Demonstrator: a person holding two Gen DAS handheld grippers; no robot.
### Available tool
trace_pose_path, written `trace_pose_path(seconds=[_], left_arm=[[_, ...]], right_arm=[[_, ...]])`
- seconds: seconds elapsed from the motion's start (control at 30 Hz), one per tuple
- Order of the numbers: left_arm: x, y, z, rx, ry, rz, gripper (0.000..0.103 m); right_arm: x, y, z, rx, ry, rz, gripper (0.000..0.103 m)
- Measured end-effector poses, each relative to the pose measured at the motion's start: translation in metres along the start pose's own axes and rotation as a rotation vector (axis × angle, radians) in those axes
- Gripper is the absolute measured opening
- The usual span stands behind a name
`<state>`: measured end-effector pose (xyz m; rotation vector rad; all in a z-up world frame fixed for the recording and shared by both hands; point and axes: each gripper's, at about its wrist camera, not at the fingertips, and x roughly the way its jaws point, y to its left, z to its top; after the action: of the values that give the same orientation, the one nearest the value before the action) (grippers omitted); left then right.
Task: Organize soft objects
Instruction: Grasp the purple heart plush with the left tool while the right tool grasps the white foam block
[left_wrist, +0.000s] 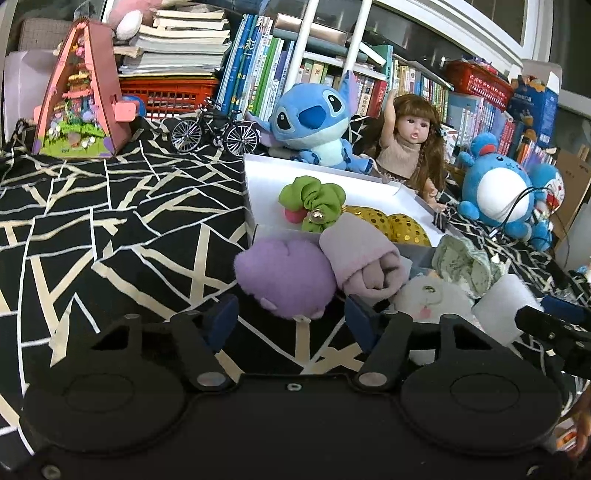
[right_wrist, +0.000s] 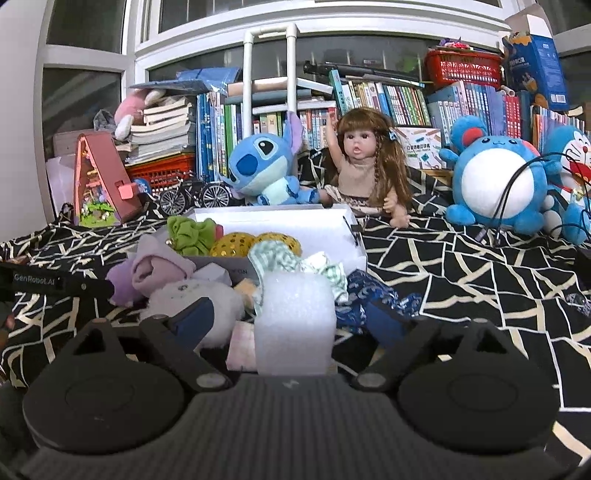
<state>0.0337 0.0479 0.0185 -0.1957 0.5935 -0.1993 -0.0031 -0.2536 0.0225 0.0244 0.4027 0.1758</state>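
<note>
A white box (left_wrist: 266, 173) (right_wrist: 325, 225) holds a green scrunchie (left_wrist: 314, 199) (right_wrist: 188, 232) and a gold sequin item (left_wrist: 391, 223) (right_wrist: 236, 243). In front of it lie a purple plush (left_wrist: 284, 273), a rolled pink sock (left_wrist: 362, 262) (right_wrist: 159, 266), a grey plush (left_wrist: 432, 295) (right_wrist: 192, 295), a green patterned cloth (left_wrist: 465, 266) (right_wrist: 280, 254), a blue cloth (right_wrist: 362, 295) and a white foam block (left_wrist: 506, 306) (right_wrist: 295, 325). My left gripper (left_wrist: 291, 321) is open, its fingers either side of the purple plush's near end. My right gripper (right_wrist: 291, 317) is open around the foam block.
Stitch plush (left_wrist: 314, 118) (right_wrist: 262, 166), a doll (left_wrist: 410, 140) (right_wrist: 365, 166) and a round blue plush (left_wrist: 498, 184) (right_wrist: 495, 177) sit behind the box. A toy bicycle (left_wrist: 214, 129), a pink model house (left_wrist: 81, 92) and rows of books (right_wrist: 388, 99) stand at the back on the black patterned cloth (left_wrist: 110, 229).
</note>
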Motion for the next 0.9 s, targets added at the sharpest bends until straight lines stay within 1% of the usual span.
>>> trace_pose_path(seconds=[0.13, 0.2, 0.37, 0.7, 0.9], left_arm=[[0.008, -0.006, 0.001, 0.037, -0.011, 0.039, 0.065], [0.012, -0.01, 0.001, 0.051, -0.016, 0.056, 0.067], [0.026, -0.016, 0.002, 0.062, -0.003, 0.08, 0.071], [0.042, -0.018, 0.004, 0.052, -0.004, 0.108, 0.074], [0.048, -0.017, 0.004, 0.048, 0.0, 0.116, 0.074]], right_arm=[[-0.001, 0.002, -0.004, -0.017, 0.0, -0.02, 0.086], [-0.001, 0.003, -0.005, -0.024, 0.002, -0.028, 0.08], [0.001, 0.004, -0.006, -0.029, 0.016, -0.029, 0.074], [0.006, 0.003, -0.007, -0.011, 0.021, -0.029, 0.07], [0.009, 0.003, -0.007, -0.001, 0.02, -0.027, 0.069]])
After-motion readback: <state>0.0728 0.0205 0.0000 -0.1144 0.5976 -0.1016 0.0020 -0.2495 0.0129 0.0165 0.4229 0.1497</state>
